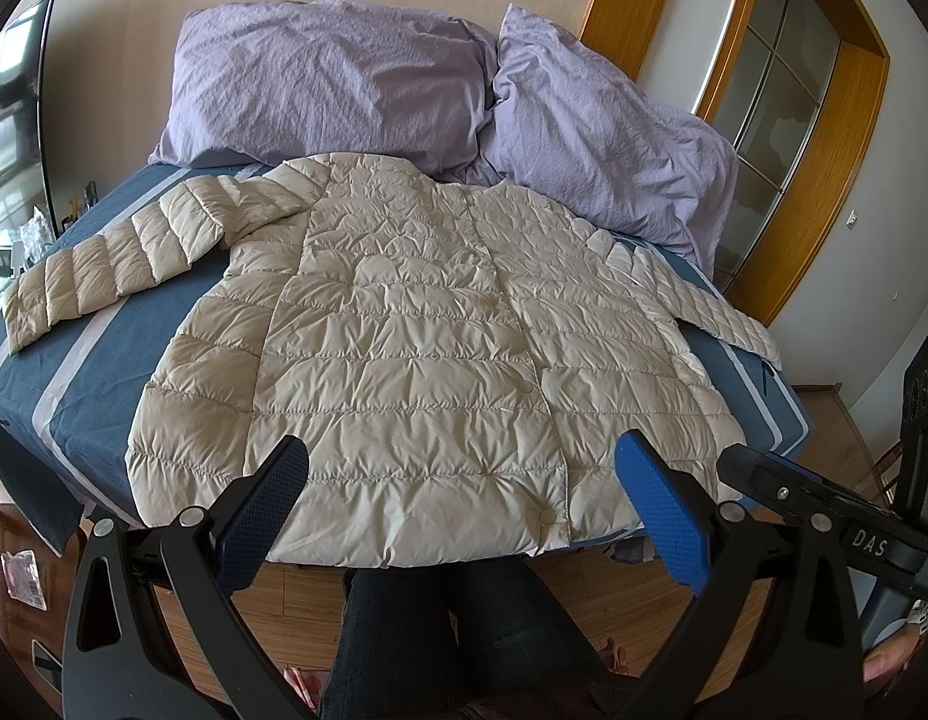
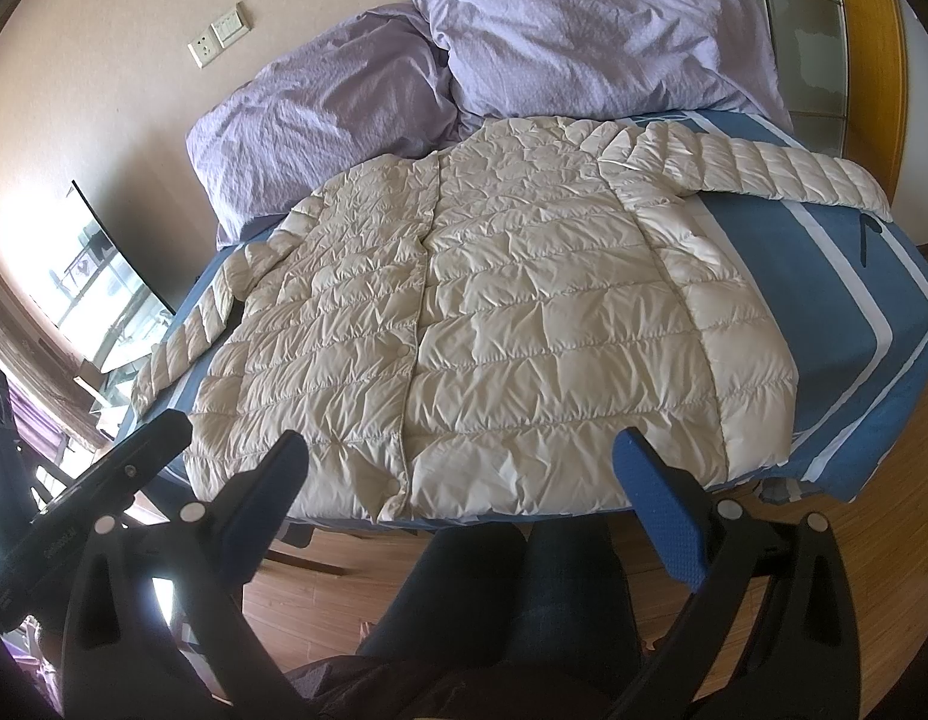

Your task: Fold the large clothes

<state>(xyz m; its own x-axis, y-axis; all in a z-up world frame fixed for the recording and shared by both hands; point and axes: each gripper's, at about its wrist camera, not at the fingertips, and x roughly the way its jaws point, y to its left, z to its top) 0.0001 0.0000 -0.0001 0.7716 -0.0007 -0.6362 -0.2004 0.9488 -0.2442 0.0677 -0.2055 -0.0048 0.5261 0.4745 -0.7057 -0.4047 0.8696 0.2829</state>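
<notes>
On the bed (image 1: 92, 360), one cream quilted jacket (image 1: 416, 360), spread flat and front up, buttoned down the middle, hem at the near edge of the mattress, collar toward the headboard end. Two sleeves, counted: one stretched out sideways across the blue striped cover toward the left in the left wrist view (image 1: 104, 258), the other reaching off to the right past the bed's edge (image 1: 703, 300); same jacket from the right wrist view (image 2: 493, 312), with the long straight sleeve (image 2: 763, 171) now on the right. Two lilac pillows, touching each other, just behind the collar: one to the left (image 1: 326, 78), one to the right (image 1: 607, 150). Two grippers: left gripper (image 1: 461, 468) released, fingers spread wide above the hem, nothing between them; right gripper (image 2: 461, 462) likewise spread and empty, hovering over the hem. Dark pad on the left finger (image 1: 272, 510), bright blue pad on the right finger (image 1: 661, 504) of the left tool. Around: a plate of switches (image 2: 219, 35) on the beige wall, a wood-framed glass door (image 1: 763, 78) to the right, a dark screen (image 1: 20, 90) at far left, wooden floor (image 1: 284, 600) below. Between bed and cameras, a person's legs in dark trousers (image 1: 452, 630), close to the mattress edge, hiding part of the floor.
</notes>
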